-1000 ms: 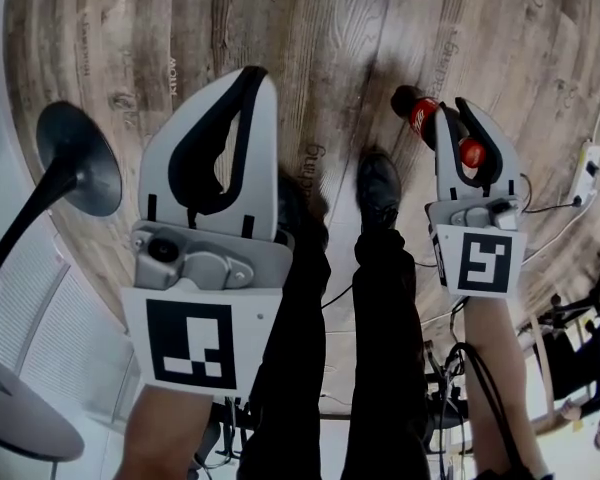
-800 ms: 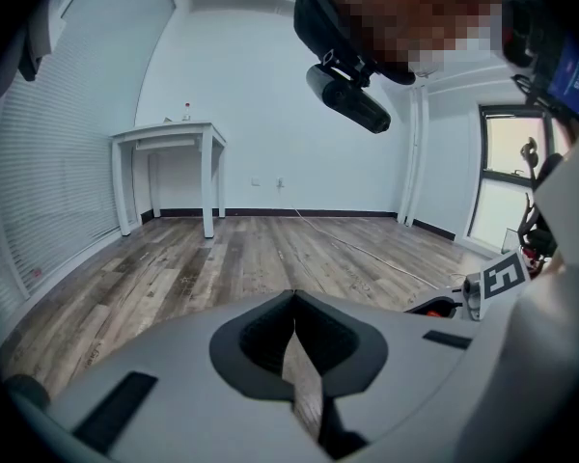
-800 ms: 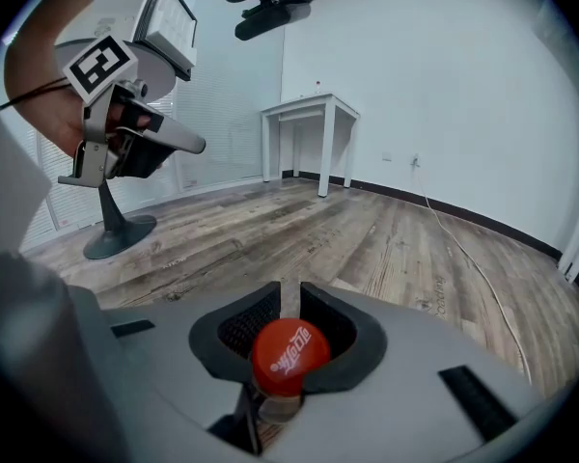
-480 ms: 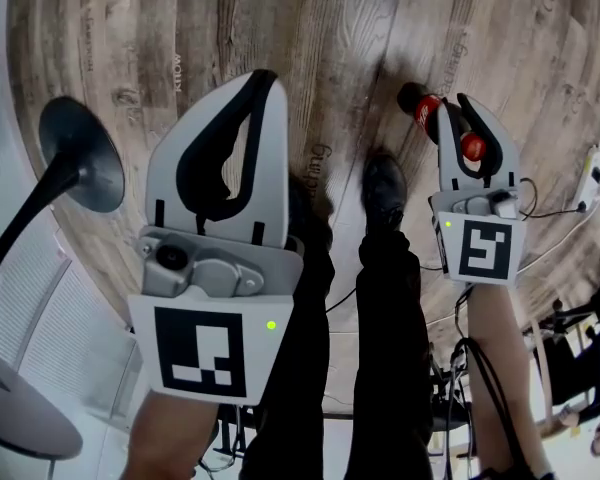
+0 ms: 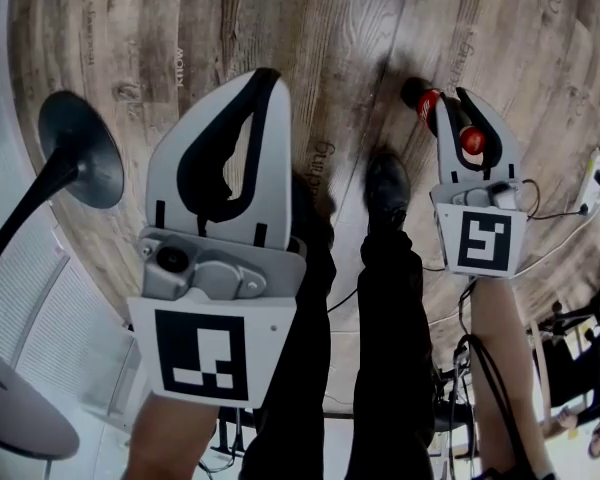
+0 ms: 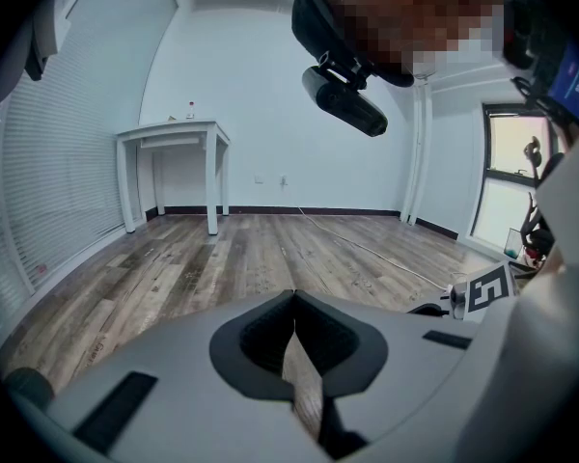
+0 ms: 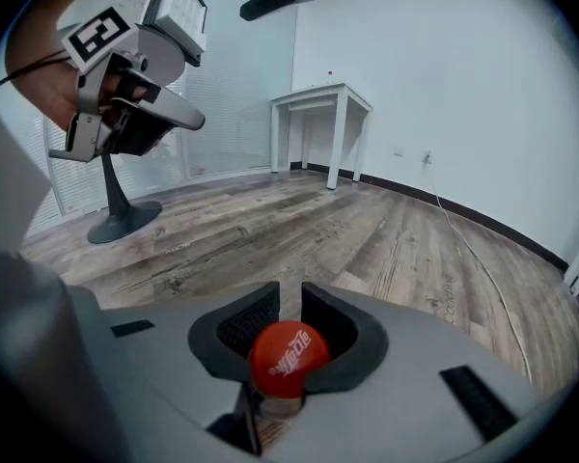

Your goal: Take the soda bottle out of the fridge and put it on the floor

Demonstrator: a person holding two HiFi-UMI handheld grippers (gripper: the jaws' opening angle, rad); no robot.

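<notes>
Your right gripper [image 5: 462, 100] had the bottle [image 5: 426, 105] clamped just under its red cap [image 7: 288, 357], jaws partly closed around the neck, tips a little apart. The bottle hung from it, bottom end aimed at the wood floor [image 5: 330, 28], just beyond your shoe [image 5: 387, 183]. No view showed whether it touched down. Your left gripper [image 5: 263, 76] hovered on the other side, well apart from the bottle, jaws closed tip to tip, nothing between them. 1 dark round stand [image 5: 80, 148] sat on the floor at far left.
</notes>
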